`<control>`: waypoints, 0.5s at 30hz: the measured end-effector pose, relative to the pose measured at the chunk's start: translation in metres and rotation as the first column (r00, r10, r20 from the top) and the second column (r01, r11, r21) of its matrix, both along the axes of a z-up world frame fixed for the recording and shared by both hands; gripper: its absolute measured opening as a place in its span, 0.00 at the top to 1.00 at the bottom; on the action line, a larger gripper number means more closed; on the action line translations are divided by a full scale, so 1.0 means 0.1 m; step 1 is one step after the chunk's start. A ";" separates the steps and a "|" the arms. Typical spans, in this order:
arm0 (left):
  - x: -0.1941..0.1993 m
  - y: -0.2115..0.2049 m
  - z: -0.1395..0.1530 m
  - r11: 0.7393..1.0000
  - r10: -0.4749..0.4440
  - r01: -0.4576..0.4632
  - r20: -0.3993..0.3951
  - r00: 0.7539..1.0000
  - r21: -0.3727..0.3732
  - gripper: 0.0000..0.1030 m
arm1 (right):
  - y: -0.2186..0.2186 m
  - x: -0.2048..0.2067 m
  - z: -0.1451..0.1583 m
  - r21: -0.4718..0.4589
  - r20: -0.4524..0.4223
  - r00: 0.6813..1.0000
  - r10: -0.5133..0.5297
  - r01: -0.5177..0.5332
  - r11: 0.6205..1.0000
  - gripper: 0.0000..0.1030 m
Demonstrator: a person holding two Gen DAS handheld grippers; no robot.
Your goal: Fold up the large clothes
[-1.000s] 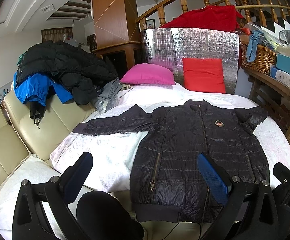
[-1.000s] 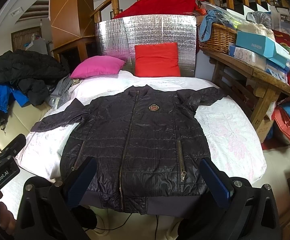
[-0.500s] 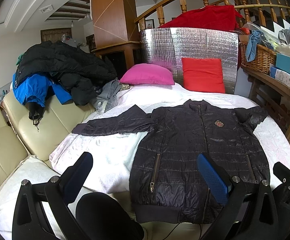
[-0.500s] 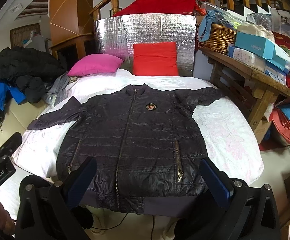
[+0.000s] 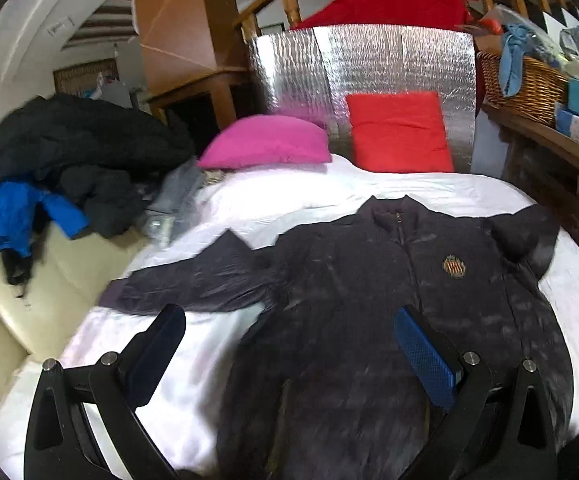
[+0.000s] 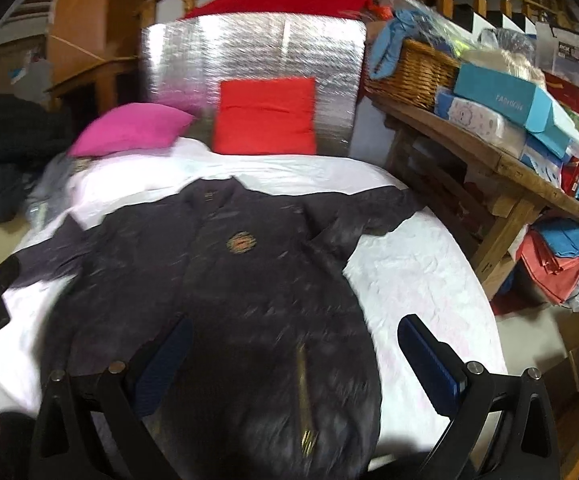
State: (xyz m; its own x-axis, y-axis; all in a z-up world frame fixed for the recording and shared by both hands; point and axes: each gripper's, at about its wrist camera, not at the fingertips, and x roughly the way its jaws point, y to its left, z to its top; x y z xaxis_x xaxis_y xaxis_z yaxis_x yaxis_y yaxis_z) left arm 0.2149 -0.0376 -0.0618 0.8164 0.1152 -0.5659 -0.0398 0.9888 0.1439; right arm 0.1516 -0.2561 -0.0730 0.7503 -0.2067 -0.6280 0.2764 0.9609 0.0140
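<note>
The dark jacket (image 5: 361,320) is spread flat, front up, on the white bed (image 5: 209,328). Both the left claw (image 5: 289,344) and right claw (image 6: 293,356) are held apart, empty, above its near half. Folding is judged not yet begun; a sleeve must be gripped next.

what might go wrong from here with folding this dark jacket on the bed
1. The jacket looks slick and puffy, so folds may spring open or slide from the open left gripper and right gripper.
2. One sleeve is already bunched up; folding over it could leave a lumpy, uneven result.
3. The hem lies near the bed edge, so tugging could drag it off.
</note>
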 end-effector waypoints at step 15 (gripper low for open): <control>1.65 -0.17 -1.07 0.996 0.088 -0.091 -0.140 0.986 -0.013 0.00 | -3.51 2.58 -1.39 0.554 -0.040 0.962 -0.270 0.246 0.795 0.00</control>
